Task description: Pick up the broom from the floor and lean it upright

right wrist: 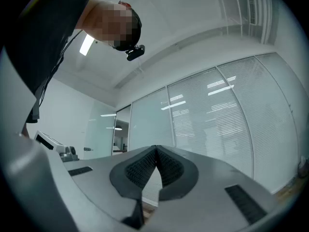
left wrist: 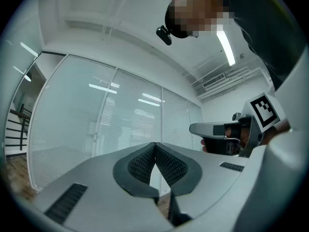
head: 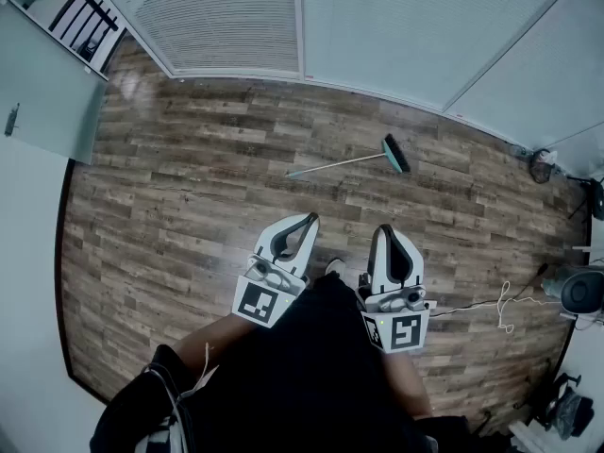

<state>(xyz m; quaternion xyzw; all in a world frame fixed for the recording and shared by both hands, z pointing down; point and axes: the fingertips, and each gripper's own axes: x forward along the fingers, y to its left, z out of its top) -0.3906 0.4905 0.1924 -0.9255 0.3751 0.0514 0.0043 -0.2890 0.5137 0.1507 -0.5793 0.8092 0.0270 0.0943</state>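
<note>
A broom (head: 351,161) with a teal head and a thin pale handle lies flat on the wood floor (head: 170,206), some way ahead of both grippers in the head view. My left gripper (head: 312,218) is held at waist height, shut, with nothing between its tips. Beside it, my right gripper (head: 385,228) is likewise shut and empty. In the left gripper view the left gripper (left wrist: 155,144) has its tips touching, and the right gripper (left wrist: 193,128) shows at the right. In the right gripper view the right gripper (right wrist: 156,148) also has its tips together. Neither gripper view shows the broom.
Glass partitions with blinds (head: 283,17) run along the far side of the floor. At the right edge stand a small fan (head: 542,165), a round grey appliance (head: 582,289) and a white cable (head: 500,305) on the floor. A door (head: 38,83) stands at far left.
</note>
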